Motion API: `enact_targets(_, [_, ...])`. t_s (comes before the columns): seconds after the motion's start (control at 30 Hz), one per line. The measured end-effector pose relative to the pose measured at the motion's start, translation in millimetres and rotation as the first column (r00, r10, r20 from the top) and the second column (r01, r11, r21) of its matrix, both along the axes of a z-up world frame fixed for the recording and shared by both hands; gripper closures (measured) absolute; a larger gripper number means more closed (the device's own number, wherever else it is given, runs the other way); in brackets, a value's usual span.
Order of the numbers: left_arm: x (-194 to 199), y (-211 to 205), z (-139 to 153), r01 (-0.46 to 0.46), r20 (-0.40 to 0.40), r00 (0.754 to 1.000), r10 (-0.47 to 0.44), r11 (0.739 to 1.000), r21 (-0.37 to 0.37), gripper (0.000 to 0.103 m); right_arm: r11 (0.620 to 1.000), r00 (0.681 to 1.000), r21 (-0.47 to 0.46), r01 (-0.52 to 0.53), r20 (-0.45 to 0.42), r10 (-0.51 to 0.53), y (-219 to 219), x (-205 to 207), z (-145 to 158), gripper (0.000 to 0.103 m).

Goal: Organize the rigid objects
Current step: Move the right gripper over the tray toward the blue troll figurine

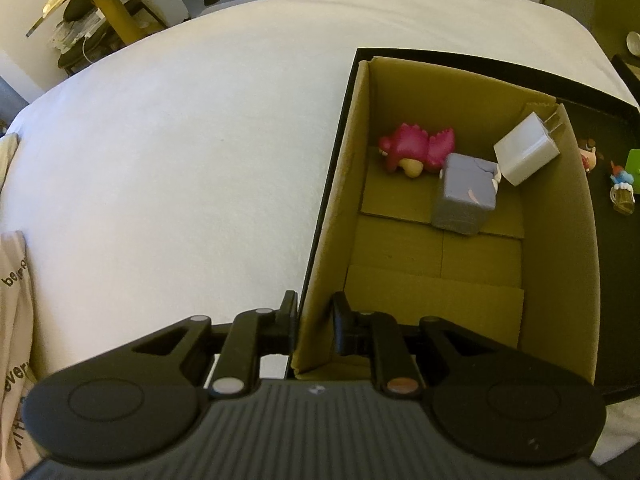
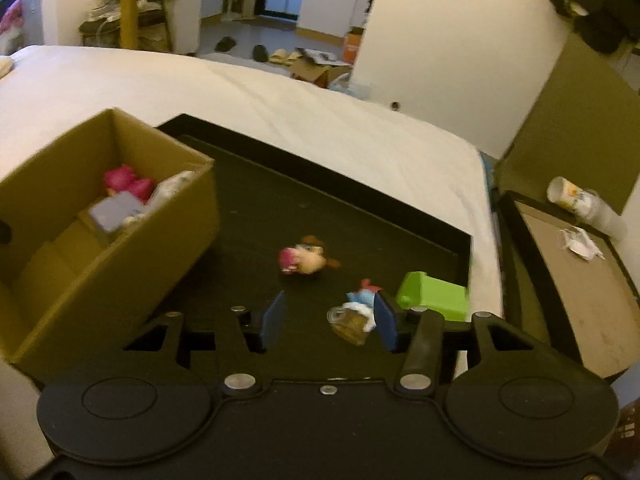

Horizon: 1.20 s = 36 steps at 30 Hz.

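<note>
Reaching toward the loose toys, the right gripper (image 2: 330, 322) has its jaws apart and empty, with the small blue-topped figure (image 2: 354, 314) just inside its right finger. It should centre on that figure before closing, low over the black tray (image 2: 400, 216). The left gripper (image 1: 314, 316) is clamped on the cardboard box (image 1: 332, 184) wall and should hold it steady. Three toys lie on the tray: that figure, a green block (image 2: 434, 296), and a pink doll (image 2: 306, 260). Further in, the box holds three things: a grey-blue cube (image 1: 464, 196), a pink dinosaur (image 1: 416, 148), a white charger (image 1: 526, 148).
</note>
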<state>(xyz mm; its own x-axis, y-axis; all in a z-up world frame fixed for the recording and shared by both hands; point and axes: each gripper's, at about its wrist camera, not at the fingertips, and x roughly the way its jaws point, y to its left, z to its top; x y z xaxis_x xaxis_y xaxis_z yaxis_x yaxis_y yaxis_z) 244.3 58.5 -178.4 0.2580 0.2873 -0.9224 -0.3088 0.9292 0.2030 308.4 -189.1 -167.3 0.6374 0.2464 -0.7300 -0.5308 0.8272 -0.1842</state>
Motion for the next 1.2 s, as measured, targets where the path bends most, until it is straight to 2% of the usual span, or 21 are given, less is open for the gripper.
enact_targets(0.3, [1,-3,-2,-0.001,-0.006,1.000,0.001,1.000,0.026,0.085,0.995,0.996,0.050,0.087,-0.023,-0.086,-18,19,-24,0.055])
enact_targets(0.73, [1,-3,-2,-0.010,-0.003,1.000,0.010,0.999,0.032,0.085,0.990,0.987,0.064,0.128,-0.108,-0.121,-16,41,-45,0.055])
enact_targets(0.83, [0,-2,-2,-0.012,-0.002,1.000,0.012,1.000,0.028,0.085,0.990,0.986,0.059,0.128,-0.118,-0.121,-15,42,-48,0.063])
enact_targets(0.9, [0,-2,-1,-0.012,-0.001,1.000,0.012,1.000,0.027,0.085,0.990,0.983,0.056,0.130,-0.140,-0.121,-14,43,-50,0.077])
enact_targets(1.0, [0,-2,-1,-0.012,-0.001,1.000,0.012,1.000,0.027,0.085,0.992,0.984,0.041,0.119,-0.136,-0.112,-12,39,-48,0.082])
enact_targets(1.07, [0,-2,-1,-0.014,-0.001,1.000,0.014,1.000,0.026,0.085,0.993,0.986,0.034,0.111,-0.129,-0.106,-11,37,-44,0.101])
enact_targets(1.2, [0,-1,-1,-0.013,0.000,1.000,0.013,1.000,0.025,0.085,0.993,0.982,0.021,0.116,-0.153,-0.111,-14,36,-44,0.102])
